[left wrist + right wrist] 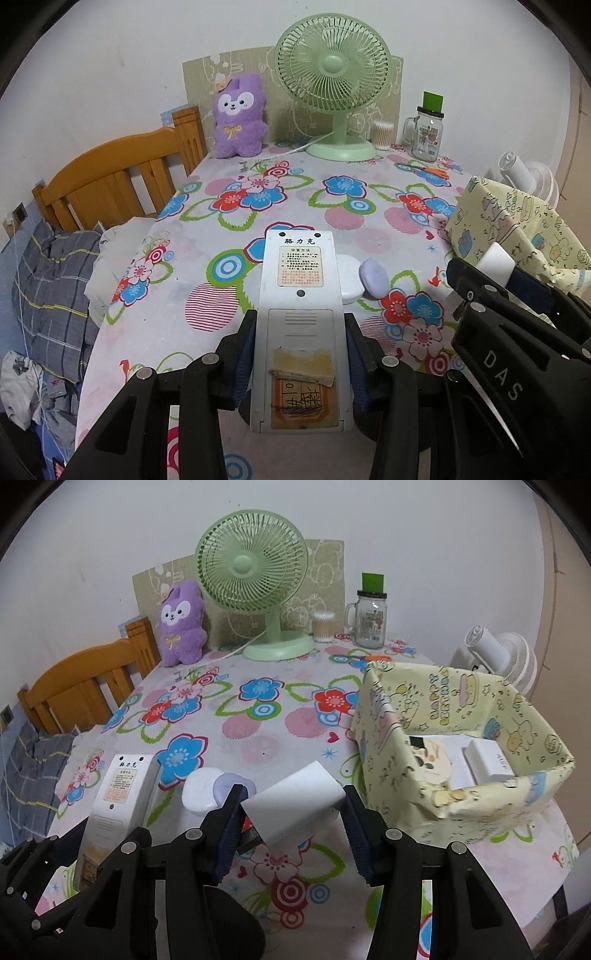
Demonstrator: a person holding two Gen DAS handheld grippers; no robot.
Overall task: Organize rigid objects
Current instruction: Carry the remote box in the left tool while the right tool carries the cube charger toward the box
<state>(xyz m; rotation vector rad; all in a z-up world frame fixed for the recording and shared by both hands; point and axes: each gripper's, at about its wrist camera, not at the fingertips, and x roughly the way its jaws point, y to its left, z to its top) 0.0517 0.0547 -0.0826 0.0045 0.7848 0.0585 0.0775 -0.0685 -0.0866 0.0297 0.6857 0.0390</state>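
Each hand-held gripper is matte black plastic, built from angular linked arms joined by round silver screws. The left hand-held gripper (300, 354) and the right hand-held gripper (291, 823) carry dark blue ribbed pads (245, 363) inside their fingers. White letters "DAS" (503, 374) mark the right one's side.

White wall (110, 55) behind; wooden bed frame (110, 177) left of table with floral cloth (258, 716).
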